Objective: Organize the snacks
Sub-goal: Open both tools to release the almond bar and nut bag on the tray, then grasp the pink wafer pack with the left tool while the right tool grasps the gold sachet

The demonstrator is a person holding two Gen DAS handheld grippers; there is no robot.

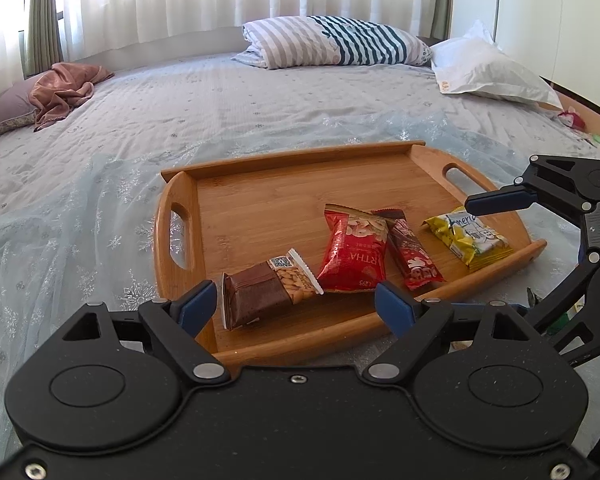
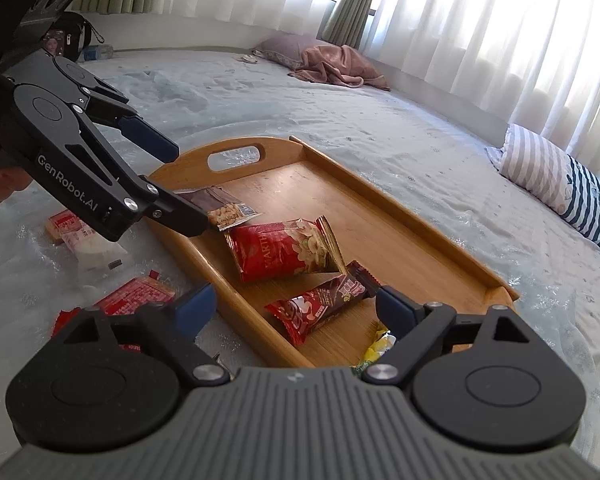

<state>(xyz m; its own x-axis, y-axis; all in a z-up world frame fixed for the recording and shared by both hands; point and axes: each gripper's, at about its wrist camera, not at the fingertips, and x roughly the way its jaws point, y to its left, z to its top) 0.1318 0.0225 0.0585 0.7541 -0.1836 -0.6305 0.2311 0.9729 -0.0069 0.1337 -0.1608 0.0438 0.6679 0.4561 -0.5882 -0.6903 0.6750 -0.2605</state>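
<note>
On the bed (image 1: 260,112), over a pale snowflake cloth, stood 1 bamboo tray (image 1: 300,168) with 2 cut-out handles. Contents, 4 packets: 1 brown nut bar (image 1: 266,290) at the near rim; 1 red nut pouch (image 1: 354,250) beside it; 1 slim dark-red bar (image 1: 410,250), its end tucked under the pouch; 1 yellow packet (image 1: 470,238) near the far handle.

Off the tray, on the cloth by its long side: 3 loose snacks, 1 red wrapper (image 2: 138,294), 1 clear white packet (image 2: 92,252), 1 pale biscuit pack (image 2: 62,224).

Handling, by estimate: all light, soft, foil-slick and crinkly; contents likely to crush under a hard pinch. Best taken across the middle or by a crimped end seam.

Left gripper (image 1: 296,306): spread wide, empty, poised at the nut bar, which lay just ahead of the gap and near the left finger.

Right gripper (image 2: 296,308): spread wide, empty, hanging over the slim bar and tray edge.
</note>
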